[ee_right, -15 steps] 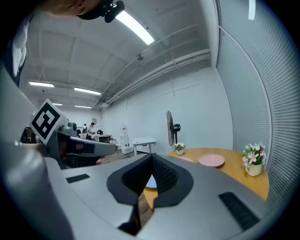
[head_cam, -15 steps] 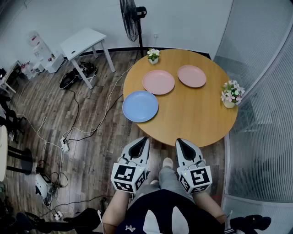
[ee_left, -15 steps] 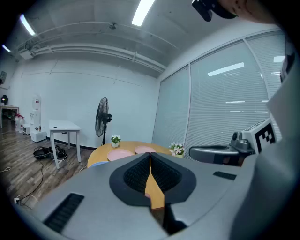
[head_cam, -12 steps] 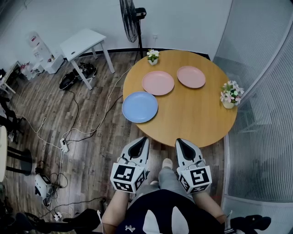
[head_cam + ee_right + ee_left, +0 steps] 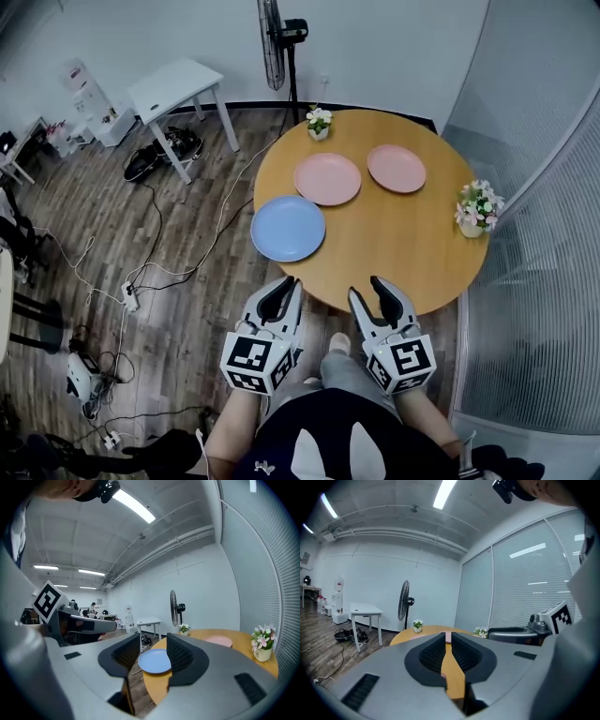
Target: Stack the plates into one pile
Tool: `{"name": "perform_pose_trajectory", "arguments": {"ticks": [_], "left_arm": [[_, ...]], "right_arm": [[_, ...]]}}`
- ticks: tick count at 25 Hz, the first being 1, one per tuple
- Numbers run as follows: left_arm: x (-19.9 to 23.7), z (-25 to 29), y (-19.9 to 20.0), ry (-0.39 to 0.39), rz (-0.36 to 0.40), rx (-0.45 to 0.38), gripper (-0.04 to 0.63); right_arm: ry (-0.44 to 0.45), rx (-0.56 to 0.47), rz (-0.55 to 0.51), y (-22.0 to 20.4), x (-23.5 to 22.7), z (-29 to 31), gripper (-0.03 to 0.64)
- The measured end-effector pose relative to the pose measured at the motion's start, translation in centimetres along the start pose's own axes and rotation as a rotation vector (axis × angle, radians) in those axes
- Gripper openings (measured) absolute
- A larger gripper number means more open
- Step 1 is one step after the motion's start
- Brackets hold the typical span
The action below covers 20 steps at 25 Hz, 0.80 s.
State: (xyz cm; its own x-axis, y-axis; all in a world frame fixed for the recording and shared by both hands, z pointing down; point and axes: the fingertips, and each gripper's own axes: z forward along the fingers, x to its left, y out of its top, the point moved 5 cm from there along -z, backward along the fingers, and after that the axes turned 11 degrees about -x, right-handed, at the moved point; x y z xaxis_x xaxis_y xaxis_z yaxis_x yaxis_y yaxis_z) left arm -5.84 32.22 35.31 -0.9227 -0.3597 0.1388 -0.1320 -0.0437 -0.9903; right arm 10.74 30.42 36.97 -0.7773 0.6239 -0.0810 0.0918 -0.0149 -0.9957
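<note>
Three plates lie apart on the round wooden table (image 5: 394, 253). The blue plate (image 5: 288, 228) (image 5: 155, 661) is near the table's left edge. One pink plate (image 5: 327, 178) sits behind it and another pink plate (image 5: 397, 168) (image 5: 218, 641) further right. Both grippers hover off the table's near edge, close to the person's body. My left gripper (image 5: 291, 284) (image 5: 446, 641) is shut with nothing in it. My right gripper (image 5: 367, 289) (image 5: 153, 651) is open and empty. In the right gripper view the blue plate shows between its jaws, some way ahead.
Two small flower pots stand on the table, one at the back (image 5: 318, 121) and one at the right edge (image 5: 477, 205). A standing fan (image 5: 281, 37) and a white side table (image 5: 173, 89) are behind. Cables (image 5: 141, 272) trail over the wooden floor; a glass wall runs along the right.
The right gripper's jaws have opened; before they were together. The left gripper stays shut. Both hands remain in front of the table's near edge.
</note>
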Motion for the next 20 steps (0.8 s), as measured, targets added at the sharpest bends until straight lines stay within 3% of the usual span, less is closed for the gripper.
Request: {"name": "perform_pose_trajectory", "arguments": {"ticks": [5, 10, 13, 20], "left_arm": [[1.4, 1.6, 0.2, 0.016, -0.003, 0.007, 0.049], [2.6, 3.9, -0.6, 0.047, 0.009, 0.025, 0.148], [3.5, 5.6, -1.1, 0.075, 0.017, 0.029, 0.251], [5.9, 8.4, -2.0, 0.138, 0.022, 0.048, 0.261]], "right_arm": [[0.004, 0.018, 0.013, -0.1, -1.7, 1.8, 0.201], [0.010, 0.032, 0.031, -1.0, -3.9, 3.6, 0.207], [0.013, 0.045, 0.041, -1.7, -5.4, 4.9, 0.215], [0.034, 0.085, 0.077, -2.6, -8.5, 7.8, 0.221]]}}
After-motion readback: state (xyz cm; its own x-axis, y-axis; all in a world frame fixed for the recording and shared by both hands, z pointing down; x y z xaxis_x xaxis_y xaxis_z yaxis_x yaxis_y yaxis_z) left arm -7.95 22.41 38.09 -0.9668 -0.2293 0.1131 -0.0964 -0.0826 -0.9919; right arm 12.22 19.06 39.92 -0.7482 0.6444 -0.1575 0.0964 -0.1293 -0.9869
